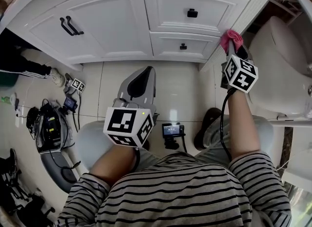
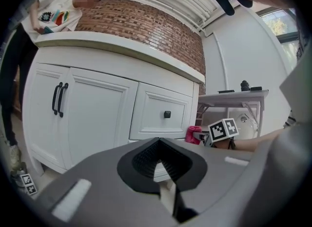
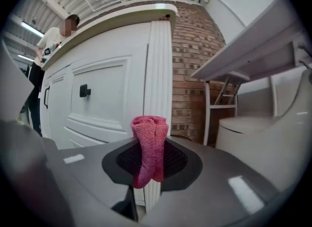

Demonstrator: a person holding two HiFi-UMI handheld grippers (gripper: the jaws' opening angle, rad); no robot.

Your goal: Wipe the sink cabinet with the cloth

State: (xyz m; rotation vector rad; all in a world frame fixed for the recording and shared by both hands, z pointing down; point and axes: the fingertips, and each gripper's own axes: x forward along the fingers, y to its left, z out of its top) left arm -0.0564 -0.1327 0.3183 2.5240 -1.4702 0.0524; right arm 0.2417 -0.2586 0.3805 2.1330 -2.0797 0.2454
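Right gripper view: the right gripper (image 3: 149, 168) has its jaws clamped on a bunched pink knitted cloth (image 3: 149, 140), held up at the fluted corner post (image 3: 159, 70) at the right end of the smooth white sink cabinet (image 3: 97, 116). Wiping looks to be in hand; the next move calls for pressing and stroking along the ridges. The left gripper (image 2: 160, 165) hangs back, jaws together, empty.

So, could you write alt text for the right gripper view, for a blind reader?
The right gripper is shut on a pink cloth, which stands up between its jaws in front of the corner post of the white sink cabinet. To the right are a brick wall and a toilet.
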